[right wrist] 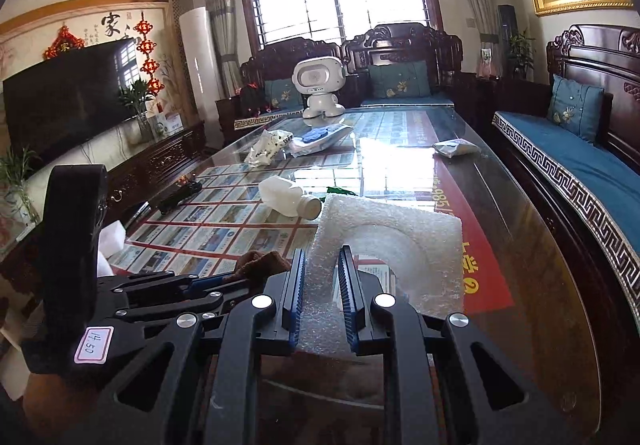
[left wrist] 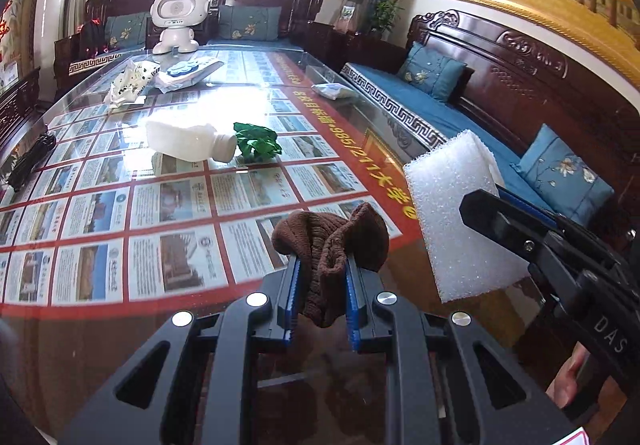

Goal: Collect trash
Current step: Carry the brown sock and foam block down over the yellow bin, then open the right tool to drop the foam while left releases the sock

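My left gripper [left wrist: 322, 269] is shut on a crumpled brown knitted cloth [left wrist: 332, 241], held above the near end of the glass-topped table [left wrist: 120, 205]. The right gripper [right wrist: 322, 265] is shut on a white foam sheet [right wrist: 392, 245] with a curved cut-out; the same foam sheet [left wrist: 452, 221] shows at the right of the left wrist view, with the right gripper's body behind it. The brown cloth [right wrist: 260, 263] peeks out at the left gripper's tip in the right wrist view. On the table lie a white plastic bottle [left wrist: 190, 143] on its side and a crumpled green wrapper [left wrist: 256, 143].
Farther along the table are crumpled white bags [left wrist: 128, 83], a packet with a blue item [left wrist: 188, 73], a small pack [left wrist: 332, 89] near the right edge and a white toy robot [left wrist: 178, 21]. Dark wooden sofas [left wrist: 480, 93] flank the right and far sides. A TV [right wrist: 60, 101] stands left.
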A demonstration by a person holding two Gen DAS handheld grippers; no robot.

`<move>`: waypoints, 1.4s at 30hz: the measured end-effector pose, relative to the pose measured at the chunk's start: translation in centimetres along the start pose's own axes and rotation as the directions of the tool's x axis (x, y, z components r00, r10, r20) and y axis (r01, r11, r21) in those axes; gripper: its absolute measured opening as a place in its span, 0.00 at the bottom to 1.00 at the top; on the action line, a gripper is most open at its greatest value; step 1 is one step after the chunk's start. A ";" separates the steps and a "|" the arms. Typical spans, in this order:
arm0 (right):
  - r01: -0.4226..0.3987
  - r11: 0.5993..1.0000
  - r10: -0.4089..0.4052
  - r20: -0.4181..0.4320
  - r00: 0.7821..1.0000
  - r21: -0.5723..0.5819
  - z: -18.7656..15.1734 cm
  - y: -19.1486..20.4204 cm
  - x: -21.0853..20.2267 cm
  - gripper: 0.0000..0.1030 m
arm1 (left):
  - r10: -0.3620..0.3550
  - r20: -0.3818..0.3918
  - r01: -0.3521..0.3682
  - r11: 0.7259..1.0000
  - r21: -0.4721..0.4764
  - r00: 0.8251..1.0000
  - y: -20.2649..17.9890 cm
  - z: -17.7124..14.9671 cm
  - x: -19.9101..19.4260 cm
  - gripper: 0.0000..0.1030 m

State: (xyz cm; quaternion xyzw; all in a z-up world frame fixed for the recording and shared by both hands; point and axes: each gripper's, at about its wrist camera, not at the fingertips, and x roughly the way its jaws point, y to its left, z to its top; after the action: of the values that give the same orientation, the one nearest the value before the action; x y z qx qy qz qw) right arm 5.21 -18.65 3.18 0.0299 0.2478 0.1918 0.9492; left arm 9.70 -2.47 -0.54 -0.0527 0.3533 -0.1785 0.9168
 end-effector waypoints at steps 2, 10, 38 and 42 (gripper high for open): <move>-0.001 1.000 0.001 -0.002 1.000 0.005 -1.0 0.6 -1.6 0.17 | -0.009 0.009 0.009 1.000 0.005 1.000 -0.6 -1.1 -1.6 0.19; -0.013 1.000 0.013 -0.032 0.999 0.013 -6.6 2.2 -7.5 0.17 | -0.061 -0.007 0.061 0.996 0.069 0.998 -3.5 -7.2 -6.6 0.19; 0.038 0.999 -0.034 -0.360 0.932 0.004 -24.0 7.0 -10.7 0.23 | -0.126 -0.214 0.153 0.981 0.116 0.969 -5.4 -24.1 -9.2 0.19; 0.039 0.999 -0.040 -0.364 0.930 -0.010 -24.3 6.9 -11.4 0.35 | -0.124 -0.212 0.154 0.979 0.132 0.969 -5.7 -23.9 -9.3 0.19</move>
State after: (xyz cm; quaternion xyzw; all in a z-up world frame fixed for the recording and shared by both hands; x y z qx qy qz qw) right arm -18.04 -17.49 -11.79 -0.0126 0.4198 0.1752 0.8904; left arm -14.30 -3.65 -11.22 0.0089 0.4260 -0.2726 0.8626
